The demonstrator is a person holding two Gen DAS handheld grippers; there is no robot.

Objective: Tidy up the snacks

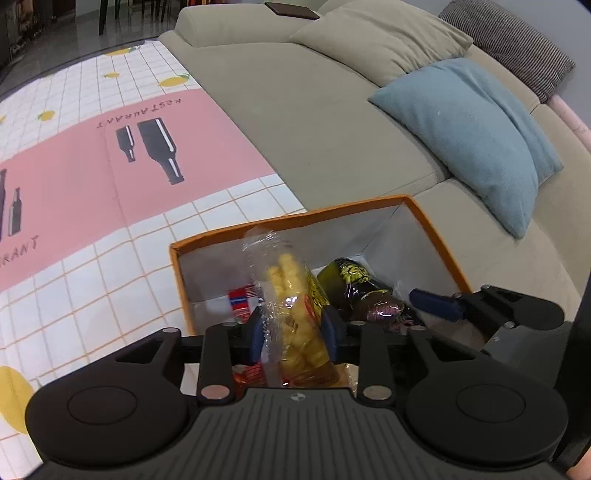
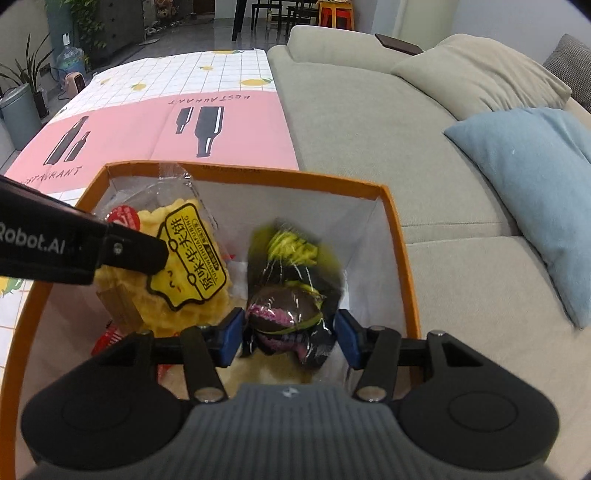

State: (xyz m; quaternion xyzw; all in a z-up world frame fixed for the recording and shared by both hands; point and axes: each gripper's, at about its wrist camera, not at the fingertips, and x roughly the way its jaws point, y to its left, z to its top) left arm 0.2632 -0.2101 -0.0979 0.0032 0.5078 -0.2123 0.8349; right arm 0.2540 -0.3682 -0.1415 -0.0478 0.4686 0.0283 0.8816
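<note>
An orange-rimmed box (image 1: 436, 236) (image 2: 395, 221) with a white inside stands on the sofa seat. My left gripper (image 1: 293, 330) is shut on a clear bag of yellow waffle cookies (image 1: 295, 310) (image 2: 184, 273) and holds it inside the box at its left side. My right gripper (image 2: 290, 338) has a dark snack bag with yellow and pink print (image 2: 291, 295) (image 1: 358, 291) between its blue pads (image 2: 231, 338). The pads look slightly apart from the bag, which is blurred. Red packets (image 1: 242, 301) (image 2: 123, 219) lie on the box floor.
The beige sofa (image 1: 314, 122) carries a blue cushion (image 1: 476, 133), a beige cushion (image 1: 380, 40) and a striped cushion (image 1: 513, 40). A pink and white checked cloth (image 1: 110, 177) lies to the left. A dark flat object (image 1: 291, 10) rests on the sofa arm.
</note>
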